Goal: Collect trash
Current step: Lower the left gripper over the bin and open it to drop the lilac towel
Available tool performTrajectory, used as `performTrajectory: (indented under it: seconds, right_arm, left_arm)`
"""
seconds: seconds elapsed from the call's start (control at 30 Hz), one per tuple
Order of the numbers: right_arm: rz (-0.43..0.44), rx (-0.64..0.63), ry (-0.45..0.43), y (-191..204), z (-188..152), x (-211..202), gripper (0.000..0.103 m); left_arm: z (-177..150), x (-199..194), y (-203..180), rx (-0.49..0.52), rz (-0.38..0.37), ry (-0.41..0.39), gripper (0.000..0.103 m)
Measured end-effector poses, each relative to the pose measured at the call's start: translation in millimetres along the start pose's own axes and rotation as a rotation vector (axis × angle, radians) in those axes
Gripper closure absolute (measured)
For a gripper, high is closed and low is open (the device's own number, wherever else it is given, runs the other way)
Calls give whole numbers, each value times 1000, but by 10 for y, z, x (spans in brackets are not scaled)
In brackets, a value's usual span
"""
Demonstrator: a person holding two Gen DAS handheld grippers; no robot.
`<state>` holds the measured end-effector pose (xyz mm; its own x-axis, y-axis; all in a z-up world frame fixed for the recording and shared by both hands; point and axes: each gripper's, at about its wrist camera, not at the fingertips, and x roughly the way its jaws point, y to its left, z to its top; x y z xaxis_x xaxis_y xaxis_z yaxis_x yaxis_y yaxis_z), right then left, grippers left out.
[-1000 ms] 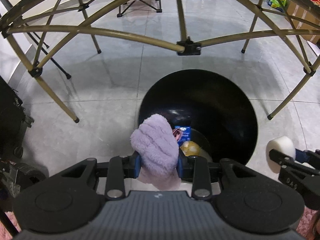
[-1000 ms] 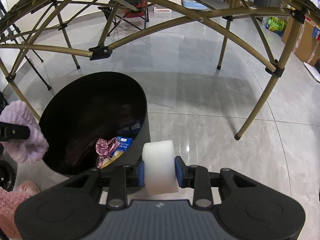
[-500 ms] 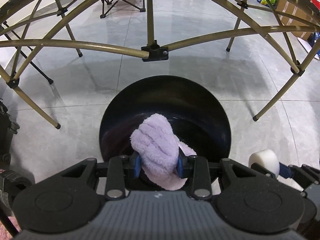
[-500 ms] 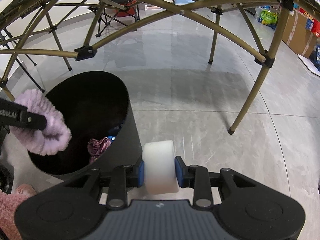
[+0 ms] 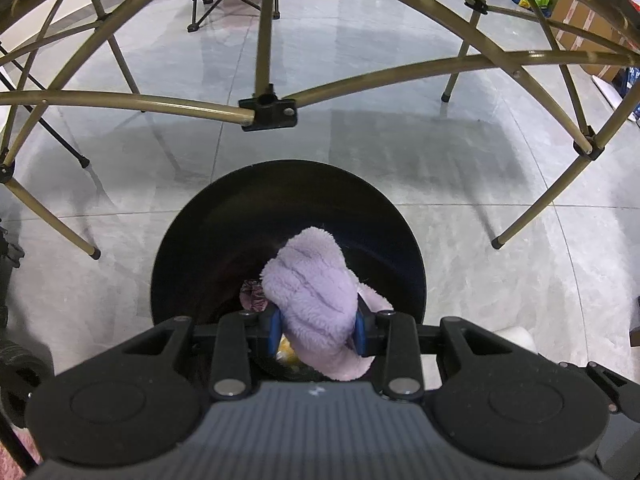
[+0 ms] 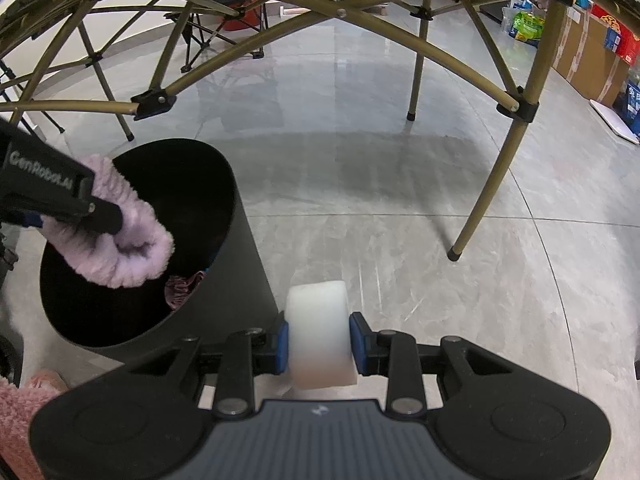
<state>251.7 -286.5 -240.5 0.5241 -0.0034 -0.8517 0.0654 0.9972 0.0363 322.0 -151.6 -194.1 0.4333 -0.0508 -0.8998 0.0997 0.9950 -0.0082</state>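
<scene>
My left gripper point(image 5: 318, 322), clamped on a fluffy lilac cloth point(image 5: 314, 292), hangs over the open black bin point(image 5: 404, 248), while my right gripper point(image 6: 318, 340) pinches a white foam block point(image 6: 320, 332) beside it; released off-centre, either could catch the rim and fall outside.

Bright even indoor light, glossy floor point(image 5: 400, 80) glare, soft shadows, strong fisheye bending, sharp focus
</scene>
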Motion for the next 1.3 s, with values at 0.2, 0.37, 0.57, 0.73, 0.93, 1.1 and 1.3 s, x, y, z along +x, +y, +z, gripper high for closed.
performTrajectory:
  seconds: [0.2, 0.37, 0.57, 0.73, 0.93, 1.1, 1.3]
  right_arm:
    - [-8, -1, -1, -38, -14, -4, 73]
    - [-10, 4, 2, -65, -19, -6, 73]
    - [-10, 2, 1, -69, -16, -7, 73]
    - [-9, 2, 2, -65, -15, -7, 73]
    - [-8, -2, 2, -49, -12, -8, 73]
    - [-6, -5, 4, -44, -16, -7, 73]
    - [-6, -7, 6, -40, -20, -2, 73]
  left_arm:
    - [8, 99, -42, -5, 23, 19, 70]
    - [5, 146, -33, -10, 38, 29, 70]
    - [7, 160, -3, -21, 56, 44, 52]
    - [17, 176, 56, -52, 82, 66, 12]
    - [4, 273, 100, -77, 70, 145, 1]
    - [1, 288, 118, -77, 75, 155, 1]
    - [-13, 268, 118, -73, 74, 159, 0]
